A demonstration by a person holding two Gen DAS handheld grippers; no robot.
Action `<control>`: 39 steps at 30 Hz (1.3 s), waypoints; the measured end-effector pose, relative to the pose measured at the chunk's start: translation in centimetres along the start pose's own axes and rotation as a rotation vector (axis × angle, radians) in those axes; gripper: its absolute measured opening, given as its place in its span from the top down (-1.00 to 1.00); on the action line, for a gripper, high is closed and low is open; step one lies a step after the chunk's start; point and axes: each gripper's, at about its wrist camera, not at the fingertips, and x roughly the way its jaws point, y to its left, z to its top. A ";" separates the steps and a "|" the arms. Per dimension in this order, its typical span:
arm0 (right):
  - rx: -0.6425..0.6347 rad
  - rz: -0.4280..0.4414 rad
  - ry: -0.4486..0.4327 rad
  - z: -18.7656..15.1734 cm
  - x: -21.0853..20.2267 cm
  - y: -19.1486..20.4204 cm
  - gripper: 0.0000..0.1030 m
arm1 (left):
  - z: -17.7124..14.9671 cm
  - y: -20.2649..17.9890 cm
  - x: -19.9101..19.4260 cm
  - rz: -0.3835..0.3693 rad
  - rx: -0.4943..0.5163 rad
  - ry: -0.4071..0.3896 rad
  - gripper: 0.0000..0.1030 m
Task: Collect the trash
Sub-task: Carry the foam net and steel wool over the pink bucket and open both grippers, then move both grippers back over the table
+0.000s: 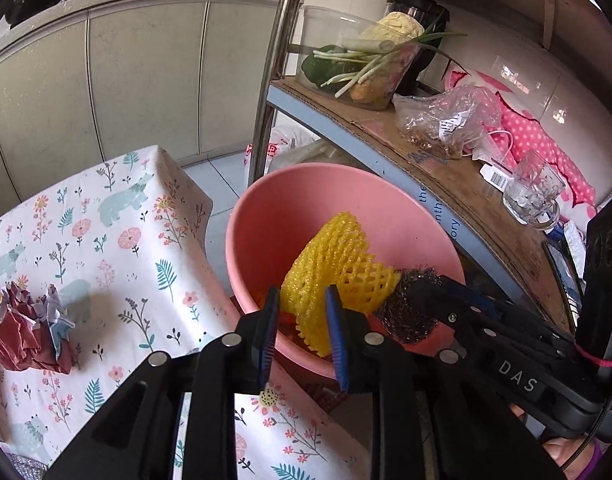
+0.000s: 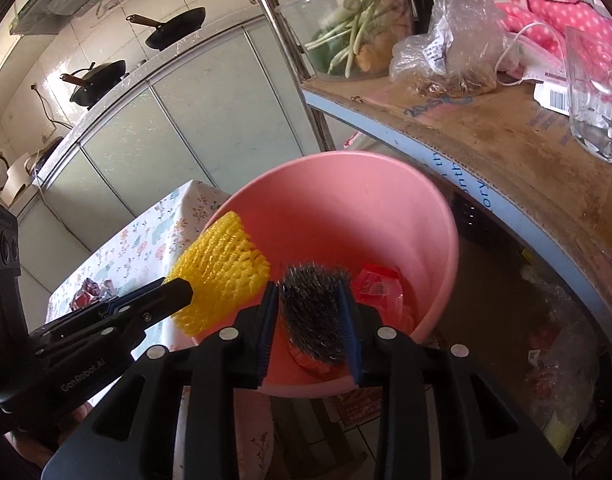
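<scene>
2 hand-held grippers over a pink bucket, each with a piece of trash between its jaws.

The left hand-held gripper (image 1: 301,320) stands at a narrow gap with the yellow foam net (image 1: 338,276) between its blue pads; the net seems to touch both pads, though whether they press on it I cannot tell. The right hand-held gripper (image 2: 310,320) is also narrow, with the steel wool scrubber (image 2: 312,312) filling the gap between its pads. Both pieces hang inside the mouth of the pink bucket (image 2: 346,208), side by side and touching, above a red wrapper (image 2: 376,284) lying lower in it. The bucket stands just beside the surface with its floral cloth (image 1: 117,240), where crumpled red paper (image 1: 29,332) lies, well apart from the bucket.
</scene>
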 end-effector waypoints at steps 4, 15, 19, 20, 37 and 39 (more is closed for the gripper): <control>-0.005 -0.005 0.004 0.0 0.1 -0.3 0.37 | 0.1 0.3 -0.1 -0.011 -0.019 0.003 0.45; -0.017 -0.003 -0.007 0.1 -0.8 0.1 0.35 | -0.2 0.6 -2.1 -0.018 -0.029 -0.018 0.39; -0.037 0.009 -0.019 -0.2 -2.1 1.1 0.35 | -0.6 0.7 -3.6 0.001 -0.031 -0.038 0.39; -0.041 0.016 -0.021 -0.3 -2.5 1.5 0.35 | -0.7 0.7 -4.0 0.009 -0.031 -0.041 0.39; -0.157 0.132 0.011 -3.9 -6.0 8.3 0.35 | -5.0 3.0 -11.9 0.118 -0.053 -0.115 0.39; -0.169 0.149 0.022 -4.5 -6.1 9.1 0.35 | -5.7 3.4 -12.6 0.129 -0.053 -0.114 0.35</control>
